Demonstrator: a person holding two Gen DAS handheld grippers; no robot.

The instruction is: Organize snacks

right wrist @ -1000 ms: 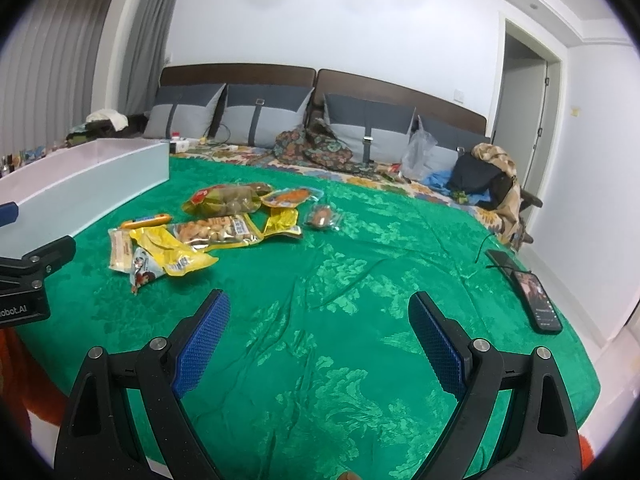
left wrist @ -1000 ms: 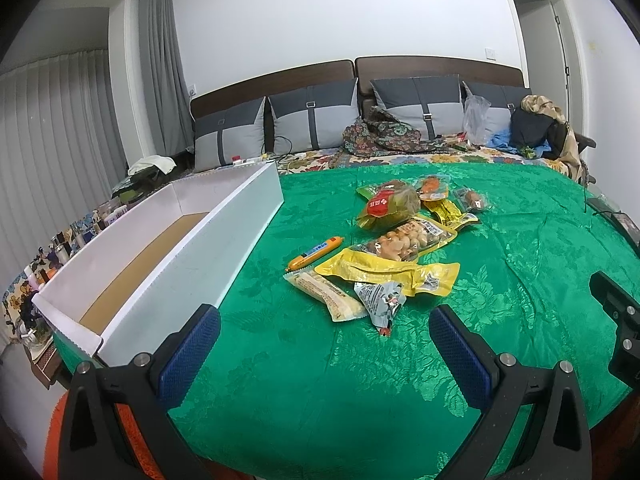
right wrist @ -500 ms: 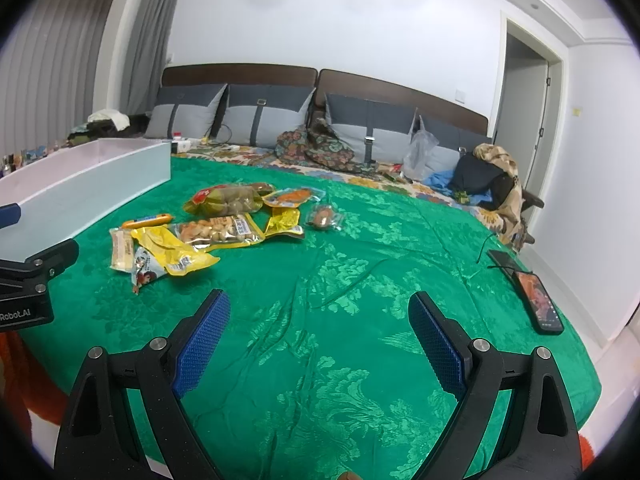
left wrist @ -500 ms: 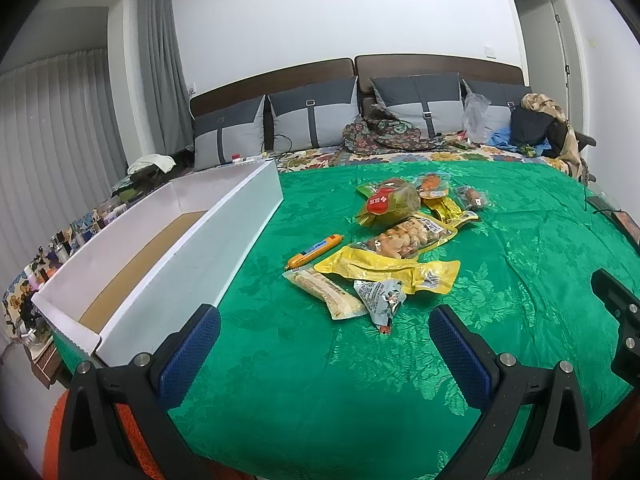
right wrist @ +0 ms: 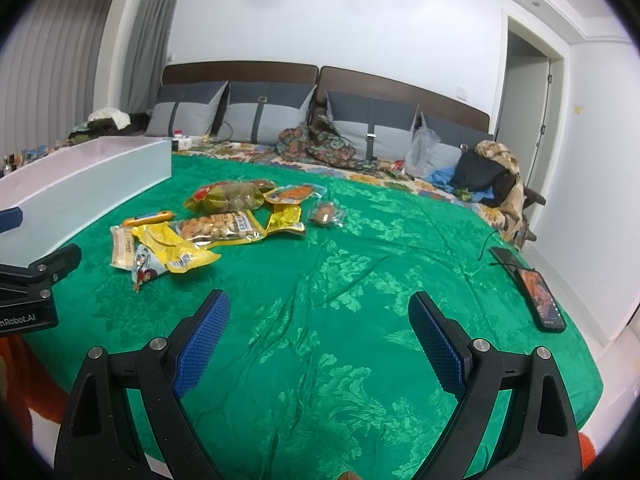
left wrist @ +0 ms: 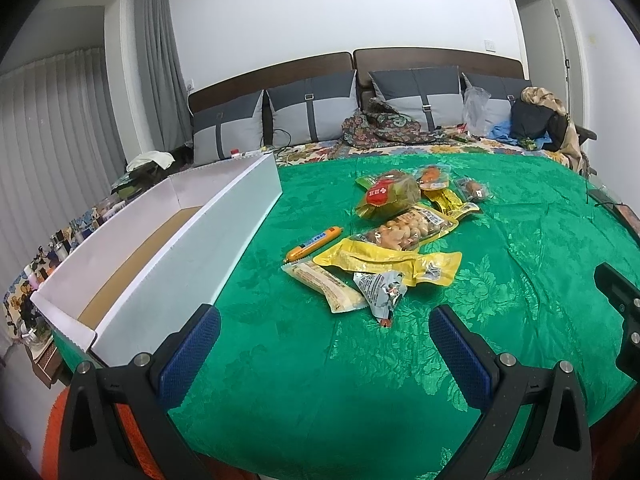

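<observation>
Change: almost nothing has moved since the earlier frames; both views shift only slightly.
Left gripper point(left wrist: 324, 342): spread wide, holding nothing, low over the green bedspread point(left wrist: 500, 216) short of the snacks.
Right gripper point(right wrist: 318, 334): also spread and empty, over bare cloth to the right of the pile.
Snacks point(left wrist: 396, 236): loose heap mid-bed, beside the white box point(left wrist: 224, 232), none inside it as far as shows.
Nearest: silver packet point(left wrist: 380, 290).
Meaning: sorting seems not yet begun.

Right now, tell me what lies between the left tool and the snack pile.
Only bare green bedspread lies between the open left tool and the snack pile, clearest in the left wrist view.
</observation>
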